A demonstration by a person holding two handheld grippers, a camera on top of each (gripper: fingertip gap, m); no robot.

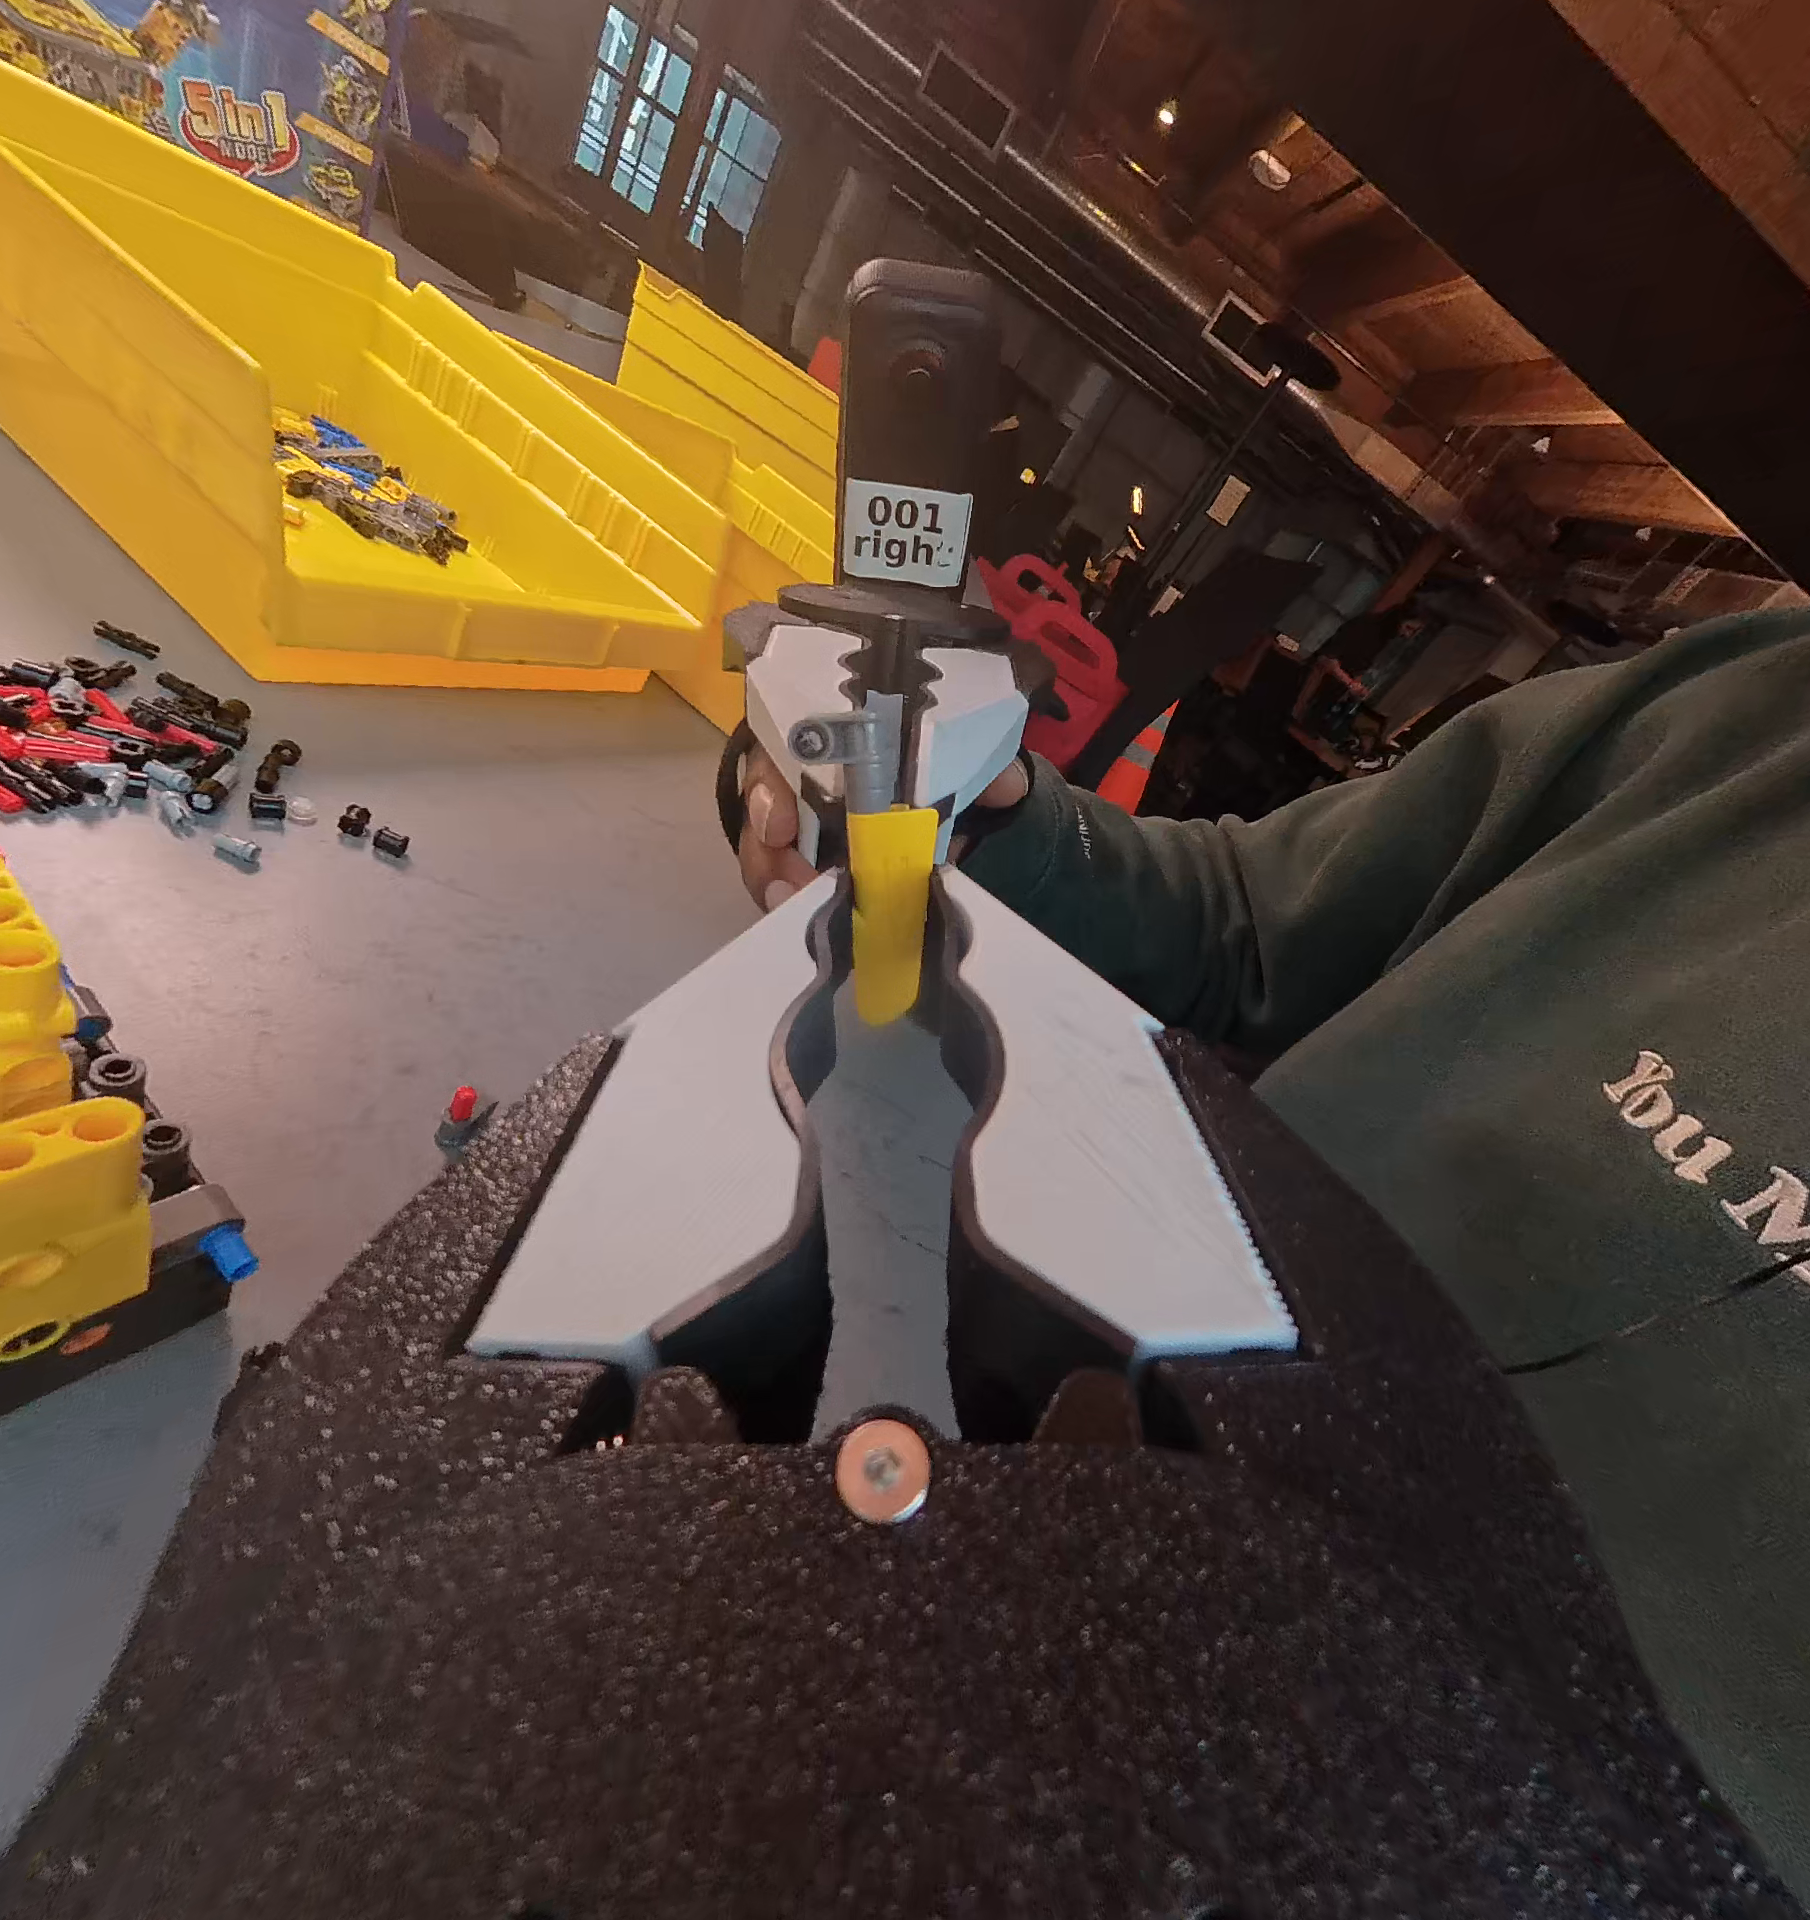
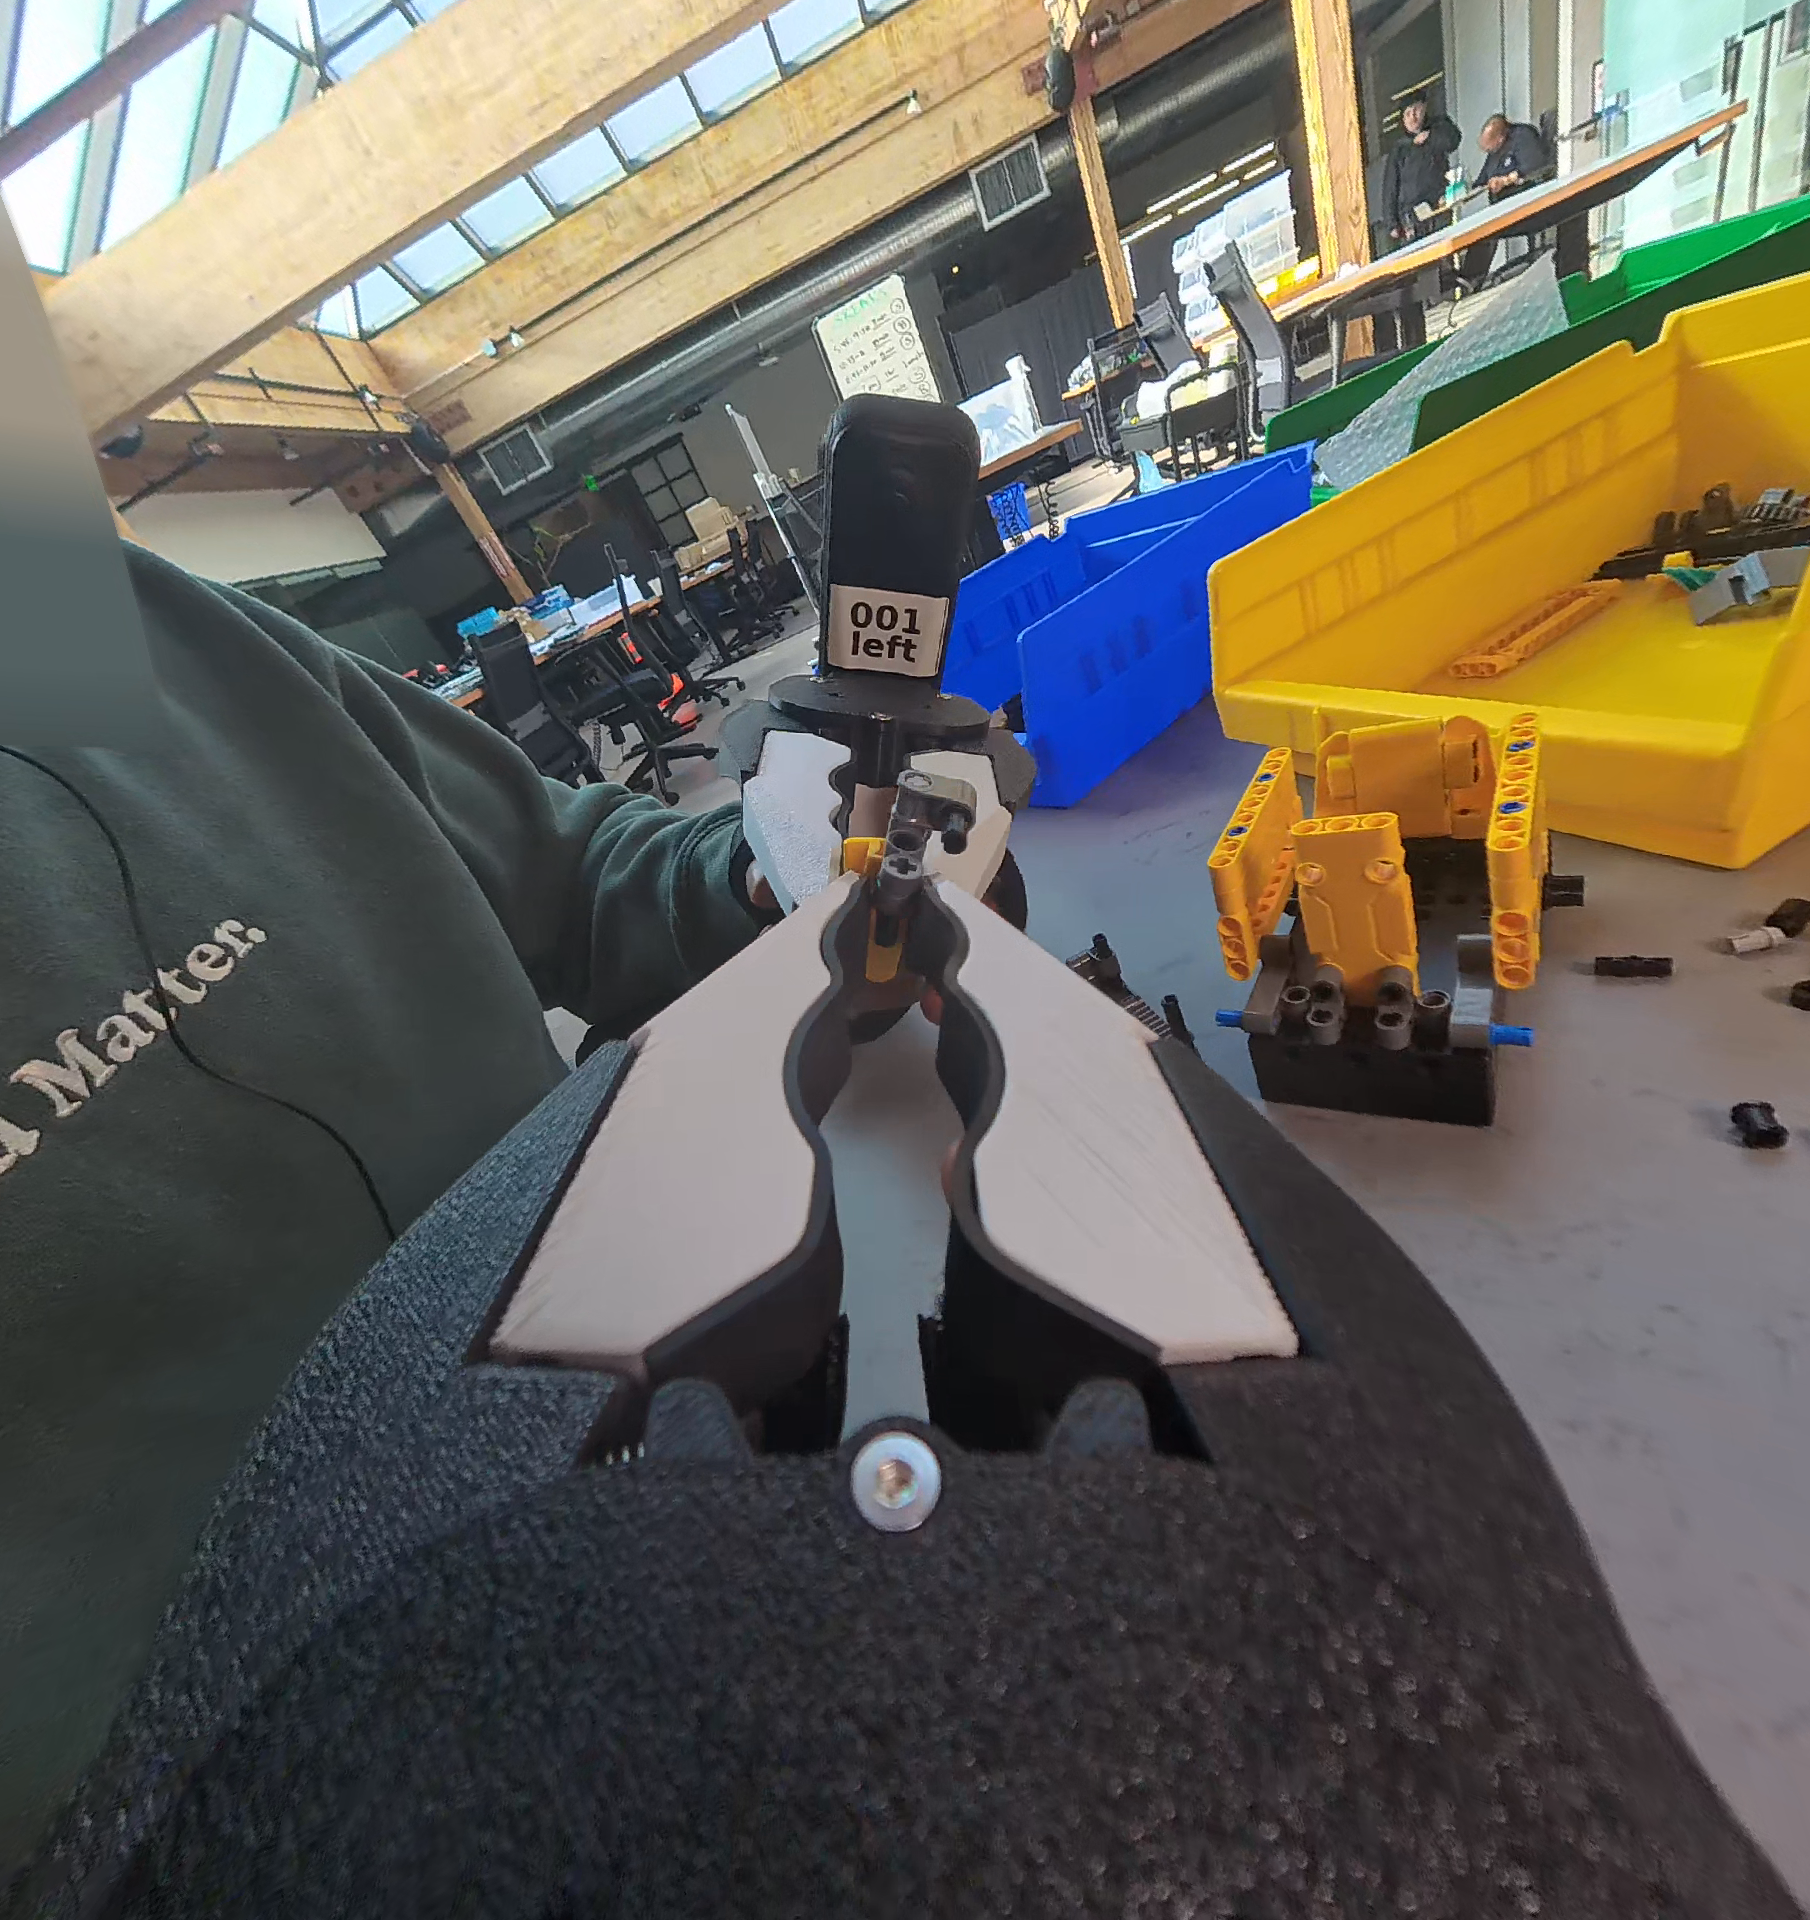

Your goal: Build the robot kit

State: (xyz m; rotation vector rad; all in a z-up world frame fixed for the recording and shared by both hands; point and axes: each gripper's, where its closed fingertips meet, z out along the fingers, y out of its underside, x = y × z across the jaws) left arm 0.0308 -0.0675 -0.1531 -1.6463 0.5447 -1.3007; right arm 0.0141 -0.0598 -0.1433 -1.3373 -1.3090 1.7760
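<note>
a small yellow panel piece (image 1: 888, 925) joined to a grey axle piece (image 1: 873, 753) sits in the air between my two hand-held grippers, above the grey tabletop (image 1: 444, 935). my left hand-held gripper (image 1: 885, 971) is closed on the yellow piece at its fingertips. my right hand-held gripper (image 2: 888, 914) faces it tip to tip and is clamped on the grey axle piece's end. a grey connector with a black pin (image 2: 937, 802) sticks out sideways from the axle. on the tabletop, well apart from the grippers, stands a partly built yellow and black brick model (image 2: 1368, 935), near a yellow bin (image 2: 1503, 665) and loose red and black pins (image 1: 80, 738).
</note>
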